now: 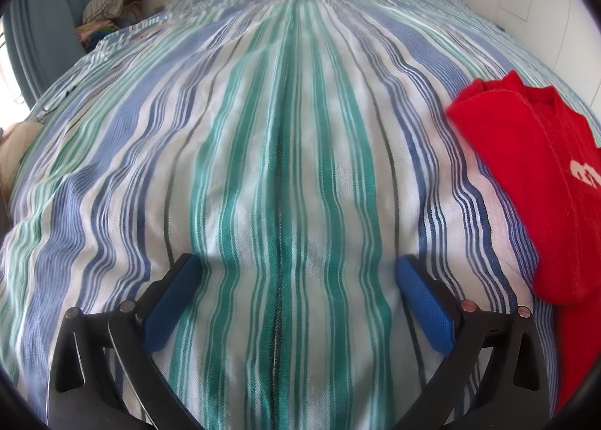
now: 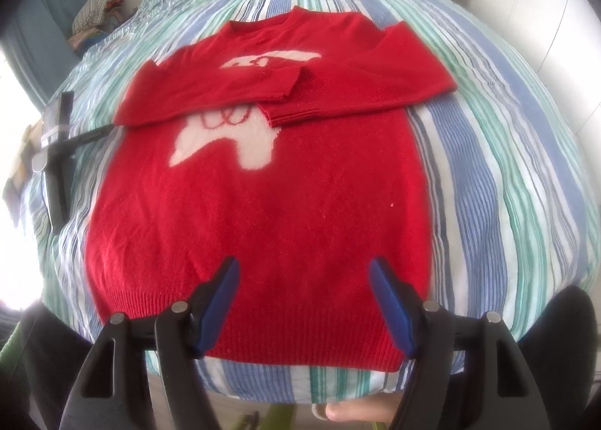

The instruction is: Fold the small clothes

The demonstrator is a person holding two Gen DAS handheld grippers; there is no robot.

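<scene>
In the left wrist view, the left gripper (image 1: 296, 302) sits low in the frame with its fingers wide and nothing in them. Under it is only the striped sheet (image 1: 263, 129). The sweater (image 1: 533, 182) peeks in at the right edge.

In the right wrist view, the sweater fills the middle of the frame, flat, both sleeves (image 2: 233, 92) crossed over the chest. The right gripper (image 2: 304, 302) hangs over the hem (image 2: 285, 340), fingers wide, holding nothing.

A grab could catch the sheet too. Then the fold would drag and the sleeves could slip loose.
</scene>
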